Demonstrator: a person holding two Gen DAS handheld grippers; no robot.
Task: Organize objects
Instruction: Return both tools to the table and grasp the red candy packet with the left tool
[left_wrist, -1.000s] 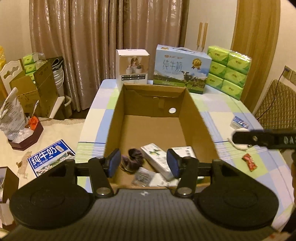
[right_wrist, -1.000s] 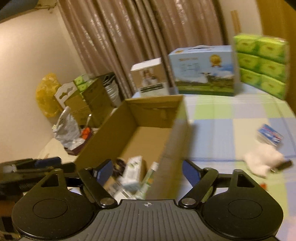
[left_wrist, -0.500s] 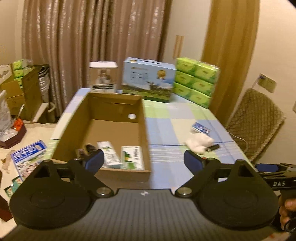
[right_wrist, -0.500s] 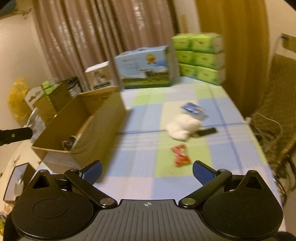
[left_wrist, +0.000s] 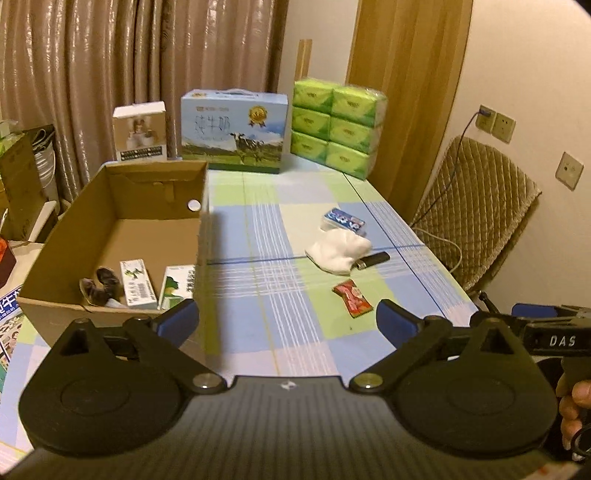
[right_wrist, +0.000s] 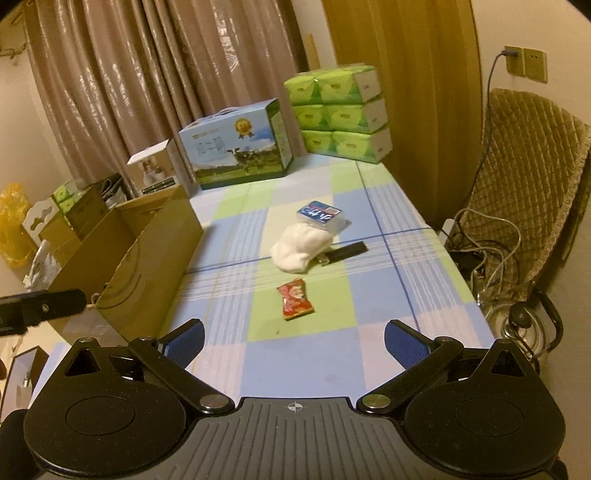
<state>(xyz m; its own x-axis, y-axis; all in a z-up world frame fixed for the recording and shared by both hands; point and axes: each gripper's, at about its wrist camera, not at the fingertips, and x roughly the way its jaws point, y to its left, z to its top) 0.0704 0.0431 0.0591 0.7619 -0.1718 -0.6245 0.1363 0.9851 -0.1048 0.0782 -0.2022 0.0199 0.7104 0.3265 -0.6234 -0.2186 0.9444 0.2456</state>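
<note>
desk (right_wrist: 369, 295) checkered cloth | cardboard box (left_wrist: 110, 236) at its left, cartons and a dark bundle inside | white cloth (right_wrist: 301, 247), blue pack (right_wrist: 320, 215), black lighter (right_wrist: 347, 252), red snack packet (right_wrist: 295, 303) loose mid-desk | left hand-held gripper (left_wrist: 286, 323) wide open, empty | right hand-held gripper (right_wrist: 293, 341) wide open, empty

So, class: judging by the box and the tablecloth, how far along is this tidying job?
Done: two cartons and a dark bundle lie in the cardboard box. In hand: nothing, both jaws open. Left on the table: red packet, white cloth, black lighter, blue pack.
</note>
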